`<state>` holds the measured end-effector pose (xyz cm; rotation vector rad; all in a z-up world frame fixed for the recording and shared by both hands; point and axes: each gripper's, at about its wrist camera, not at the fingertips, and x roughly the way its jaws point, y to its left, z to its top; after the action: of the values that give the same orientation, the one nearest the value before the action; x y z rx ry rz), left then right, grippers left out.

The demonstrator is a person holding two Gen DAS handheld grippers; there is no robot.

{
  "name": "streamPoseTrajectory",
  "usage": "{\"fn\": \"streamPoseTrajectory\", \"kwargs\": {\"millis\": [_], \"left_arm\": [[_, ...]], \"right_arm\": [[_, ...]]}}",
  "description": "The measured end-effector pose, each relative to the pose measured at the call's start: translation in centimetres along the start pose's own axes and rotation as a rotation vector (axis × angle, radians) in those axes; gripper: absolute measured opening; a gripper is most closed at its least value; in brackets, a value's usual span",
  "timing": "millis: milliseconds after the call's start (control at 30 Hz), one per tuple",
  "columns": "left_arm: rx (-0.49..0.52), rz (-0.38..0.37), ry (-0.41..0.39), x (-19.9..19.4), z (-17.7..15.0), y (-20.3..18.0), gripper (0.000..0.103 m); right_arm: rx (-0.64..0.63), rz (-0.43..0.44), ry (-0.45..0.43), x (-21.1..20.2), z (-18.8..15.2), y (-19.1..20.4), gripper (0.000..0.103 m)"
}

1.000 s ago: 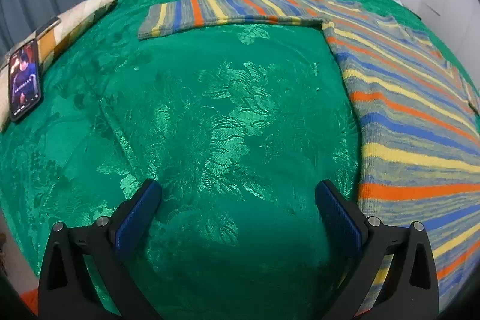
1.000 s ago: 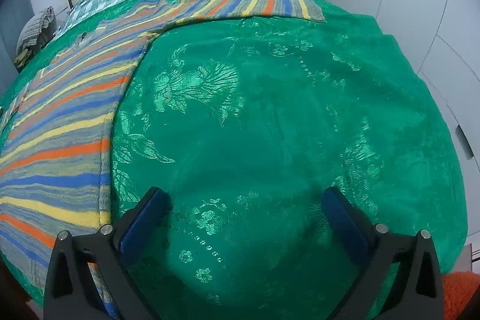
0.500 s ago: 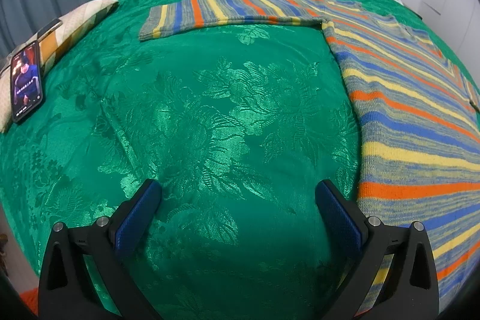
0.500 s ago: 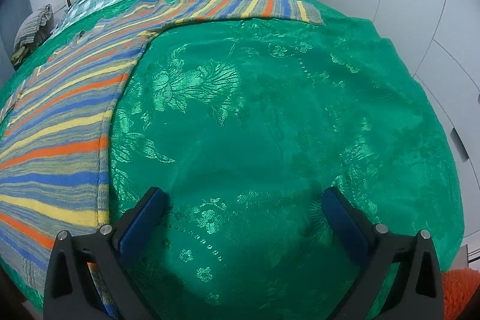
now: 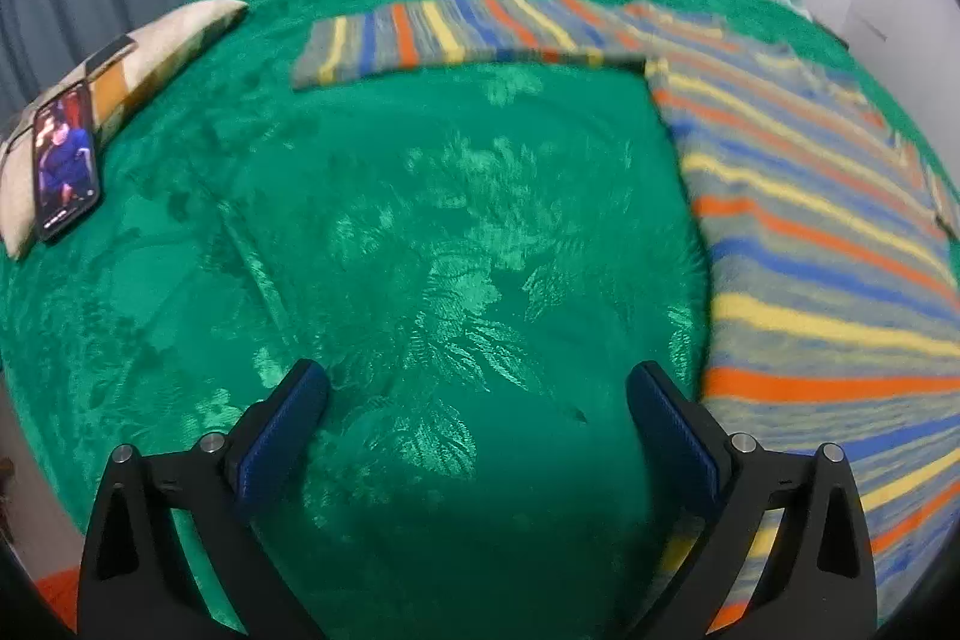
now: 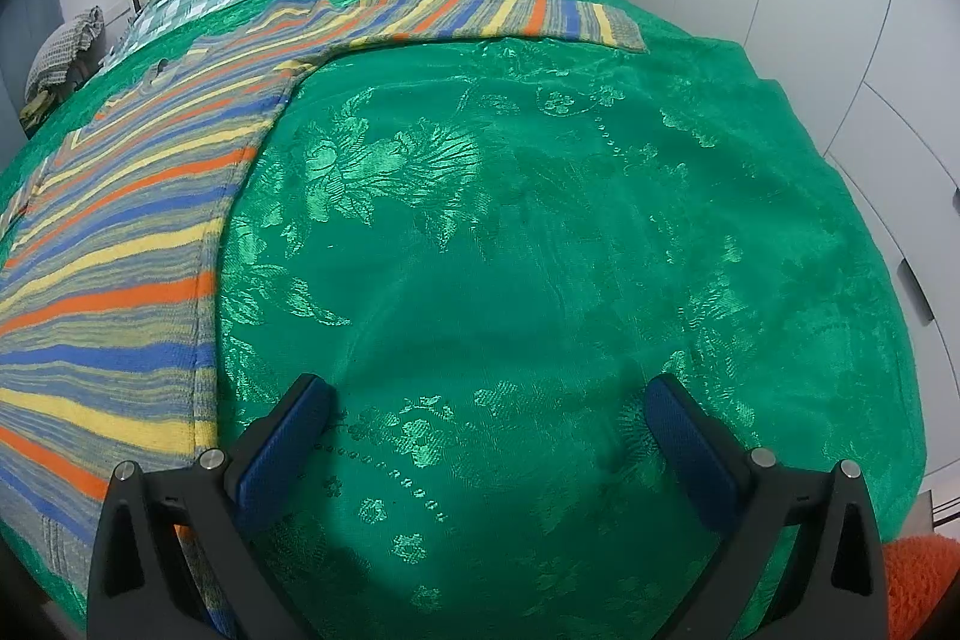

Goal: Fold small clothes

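The bed [image 5: 420, 220] carries a striped sweater [image 5: 810, 232] at right, a pillow [image 5: 150, 52] and phone [image 5: 65, 166] at left.

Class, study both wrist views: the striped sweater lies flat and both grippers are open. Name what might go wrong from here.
1. The left gripper hovers over the green bedspread, beside the striped sweater; closing here may pinch bedspread instead.
2. The phone rests on a cushion near the bed edge; tugging fabric might dislodge it.
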<state>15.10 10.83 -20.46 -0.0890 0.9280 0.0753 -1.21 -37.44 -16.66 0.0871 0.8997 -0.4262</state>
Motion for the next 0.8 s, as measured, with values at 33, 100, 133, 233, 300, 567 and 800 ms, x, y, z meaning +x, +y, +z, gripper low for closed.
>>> {"fn": "streamPoseTrajectory", "kwargs": {"millis": [33,100,133,233,300,567,800], "left_arm": [[-0.007,-0.019,-0.024,-0.4,0.3,0.0,0.101],[0.013,-0.021,-0.048,-0.5,1.6,-0.3,0.101],[0.027,-0.01,-0.05,-0.3,2.5,-0.4,0.102],[0.027,-0.024,-0.022,1.6,5.2,-0.2,0.102],[0.036,-0.012,0.045,4.4,6.4,0.2,0.103],[0.073,-0.041,-0.053,6.5,5.7,1.8,0.103],[0.075,-0.037,-0.053,6.5,5.6,1.7,0.103]], "right_arm": [[0.0,0.0,0.0,0.0,0.0,0.0,0.103],[0.0,-0.002,-0.001,0.0,0.0,0.0,0.103],[-0.001,-0.002,-0.001,0.0,0.0,0.0,0.103],[-0.003,-0.007,-0.001,0.0,0.0,0.1,0.103],[-0.003,-0.008,-0.001,0.0,0.0,0.0,0.103],[-0.003,-0.007,-0.002,0.0,0.1,0.0,0.103],[-0.002,-0.008,-0.002,-0.1,0.1,0.0,0.103]]}}
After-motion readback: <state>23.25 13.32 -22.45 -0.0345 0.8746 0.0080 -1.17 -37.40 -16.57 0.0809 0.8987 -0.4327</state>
